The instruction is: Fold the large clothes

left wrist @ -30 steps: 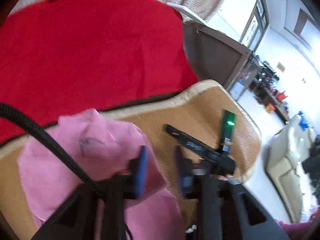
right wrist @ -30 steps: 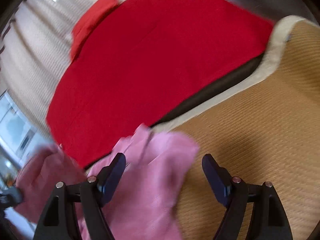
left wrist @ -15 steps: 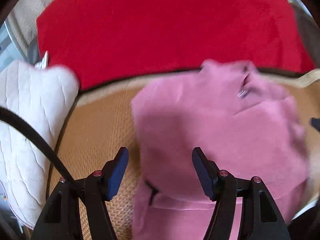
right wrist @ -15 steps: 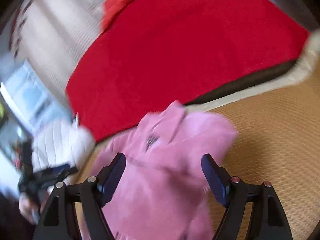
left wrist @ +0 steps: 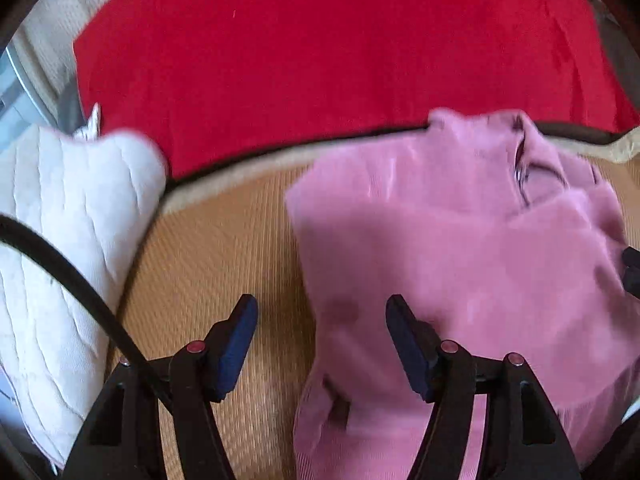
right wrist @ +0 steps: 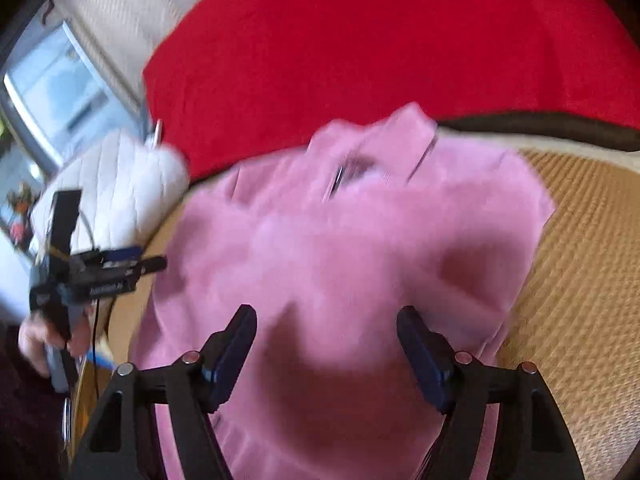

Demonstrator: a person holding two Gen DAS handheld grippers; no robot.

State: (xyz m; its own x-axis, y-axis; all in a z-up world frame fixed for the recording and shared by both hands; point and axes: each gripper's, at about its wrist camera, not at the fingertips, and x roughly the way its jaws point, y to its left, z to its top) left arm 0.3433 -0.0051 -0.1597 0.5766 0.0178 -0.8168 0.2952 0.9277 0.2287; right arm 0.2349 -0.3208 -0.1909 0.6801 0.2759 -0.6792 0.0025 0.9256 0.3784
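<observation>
A pink garment lies bunched on the woven mat, its collar toward the red blanket. My left gripper is open just above the garment's left edge, one finger over the mat and the other over the fabric, holding nothing. In the right wrist view the same garment fills the middle. My right gripper hovers open over the garment's near part, its jaws closing a little, the pads not pressing any fabric. The left gripper shows at the left of that view, held by a hand.
A red blanket covers the area behind the mat. A white quilted pillow lies at the mat's left end, near a window and a curtain. Bare mat extends to the right of the garment.
The left gripper, earlier narrow with pink fabric at its pads, opened and swung down to the garment's left edge. The right gripper moved from the mat to over the garment.
</observation>
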